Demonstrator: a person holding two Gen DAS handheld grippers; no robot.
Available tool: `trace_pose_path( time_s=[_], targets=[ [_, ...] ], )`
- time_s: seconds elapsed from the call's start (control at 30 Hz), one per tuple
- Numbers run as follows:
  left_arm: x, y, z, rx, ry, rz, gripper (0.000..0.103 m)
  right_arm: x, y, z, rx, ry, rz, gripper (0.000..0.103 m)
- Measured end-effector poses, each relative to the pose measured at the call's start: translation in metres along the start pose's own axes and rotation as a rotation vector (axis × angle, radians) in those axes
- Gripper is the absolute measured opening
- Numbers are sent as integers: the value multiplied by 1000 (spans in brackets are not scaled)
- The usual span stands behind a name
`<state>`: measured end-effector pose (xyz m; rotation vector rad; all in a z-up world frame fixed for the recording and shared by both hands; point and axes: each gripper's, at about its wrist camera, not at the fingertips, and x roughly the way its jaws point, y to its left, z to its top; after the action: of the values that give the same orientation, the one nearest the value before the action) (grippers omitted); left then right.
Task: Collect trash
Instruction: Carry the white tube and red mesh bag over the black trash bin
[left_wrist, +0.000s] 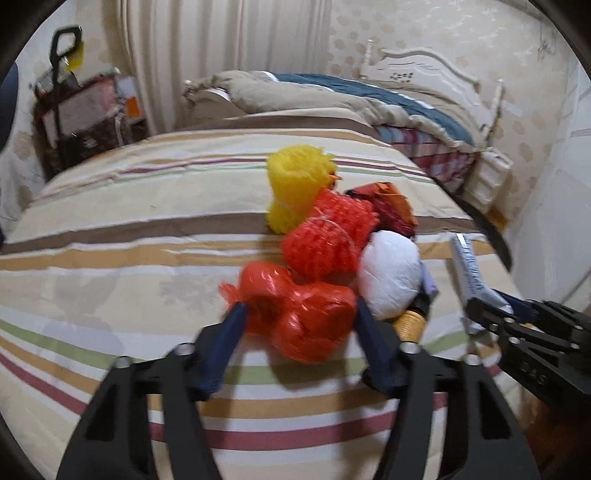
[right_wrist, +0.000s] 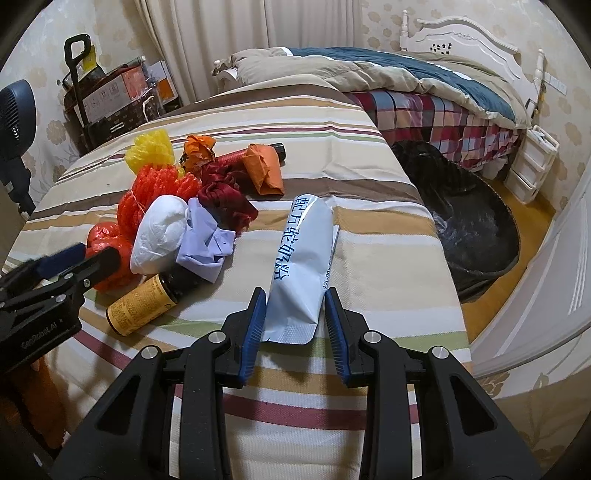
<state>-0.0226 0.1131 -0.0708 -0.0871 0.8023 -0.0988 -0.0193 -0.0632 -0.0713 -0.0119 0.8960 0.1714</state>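
Observation:
A heap of trash lies on the striped bed cover. My left gripper is open, its jaws on either side of a crumpled red plastic bag; it also shows in the right wrist view. My right gripper is open around the near end of a white printed pouch; whether its pads touch the pouch I cannot tell. In the heap are a red foam net, a yellow foam net, a white wad, a yellow-labelled bottle, a lilac wrapper, dark red cloth and an orange bag.
A bin lined with a black bag stands on the floor right of the bed. A second bed with a blue and beige quilt is behind. A hand trolley with boxes and a fan stand at the left.

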Motion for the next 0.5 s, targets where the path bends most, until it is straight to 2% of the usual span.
trace_pose_path(
  time_s=[0.03,0.27,0.5],
  targets=[
    [-1,0,-1,-3,-5,-20,42,0,0,0,0,-1,0,32],
    [-11,1,-1,5,-28,-13,40,-1,-2,-1,4,-6,3,32],
    [-42,6,7,2,-91,15,40,-21,-2,5,-3,-64,1,32]
  ],
)
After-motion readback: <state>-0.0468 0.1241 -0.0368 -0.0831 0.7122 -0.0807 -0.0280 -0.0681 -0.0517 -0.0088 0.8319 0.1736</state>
